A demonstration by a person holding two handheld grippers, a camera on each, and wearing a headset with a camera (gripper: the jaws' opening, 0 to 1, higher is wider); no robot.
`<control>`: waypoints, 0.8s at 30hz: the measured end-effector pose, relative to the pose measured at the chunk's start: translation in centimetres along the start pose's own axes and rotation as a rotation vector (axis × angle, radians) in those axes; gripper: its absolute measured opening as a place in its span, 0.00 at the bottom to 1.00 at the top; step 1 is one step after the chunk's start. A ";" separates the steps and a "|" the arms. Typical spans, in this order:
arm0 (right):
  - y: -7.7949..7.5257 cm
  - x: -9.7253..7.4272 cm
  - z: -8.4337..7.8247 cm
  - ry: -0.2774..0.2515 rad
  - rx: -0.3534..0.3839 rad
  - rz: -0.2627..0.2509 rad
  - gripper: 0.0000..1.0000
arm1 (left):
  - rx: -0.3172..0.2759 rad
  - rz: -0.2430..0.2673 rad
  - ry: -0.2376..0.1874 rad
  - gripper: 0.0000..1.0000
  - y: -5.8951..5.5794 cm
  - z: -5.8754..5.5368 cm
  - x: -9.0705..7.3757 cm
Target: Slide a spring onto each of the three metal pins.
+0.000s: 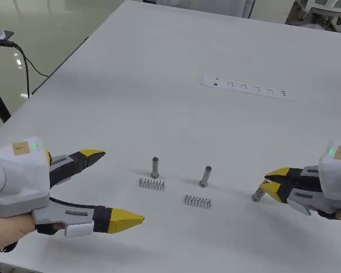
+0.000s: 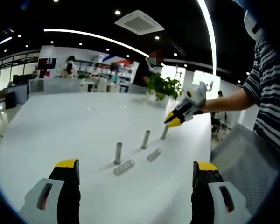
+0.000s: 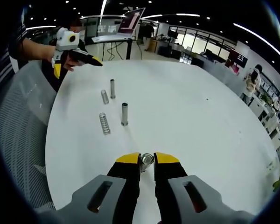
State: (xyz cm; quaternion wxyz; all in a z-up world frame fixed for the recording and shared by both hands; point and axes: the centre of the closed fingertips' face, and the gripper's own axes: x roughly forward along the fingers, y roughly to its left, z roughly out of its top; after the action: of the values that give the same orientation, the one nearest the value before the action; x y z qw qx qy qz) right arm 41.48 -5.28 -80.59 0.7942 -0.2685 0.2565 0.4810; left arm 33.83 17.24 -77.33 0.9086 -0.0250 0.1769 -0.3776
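A short grey metal centre pin (image 1: pixel 206 176) stands upright on the white workbench (image 1: pixel 176 68). To its left stands a matching left pin (image 1: pixel 154 166), with one loose steel coil spring (image 1: pixel 152 183) lying flat at its foot. A second loose spring (image 1: pixel 197 201) lies just on the person's side of the centre pin. To the right of the centre pin, the yellow-tipped jaws of the right gripper (image 1: pixel 266 182) are clamped on a leaning third pin (image 1: pixel 257 196) with coils around it. Well to the left of the centre pin, the left gripper (image 1: pixel 118 186) has its jaws wide apart, gripping nothing.

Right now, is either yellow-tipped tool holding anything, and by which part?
The right hand-held gripper flanks the top of one pin; whether it truly grips cannot be told. The left hand-held gripper is open, empty.
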 end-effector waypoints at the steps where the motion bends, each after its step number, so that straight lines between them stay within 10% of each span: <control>1: 0.1 0.1 -0.1 0.003 0.002 0.002 0.08 | 0.000 -0.001 0.000 0.98 0.0 0.0 0.0; 24: 0.4 0.1 -0.4 0.012 0.047 -0.004 0.10 | -0.015 -0.020 -0.002 0.98 -0.8 -0.2 0.1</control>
State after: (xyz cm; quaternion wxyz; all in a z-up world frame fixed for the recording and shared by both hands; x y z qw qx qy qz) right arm 41.12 -5.40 -81.02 0.7998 -0.2532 0.2717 0.4716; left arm 33.31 16.65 -77.44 0.9046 -0.0338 0.1786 -0.3855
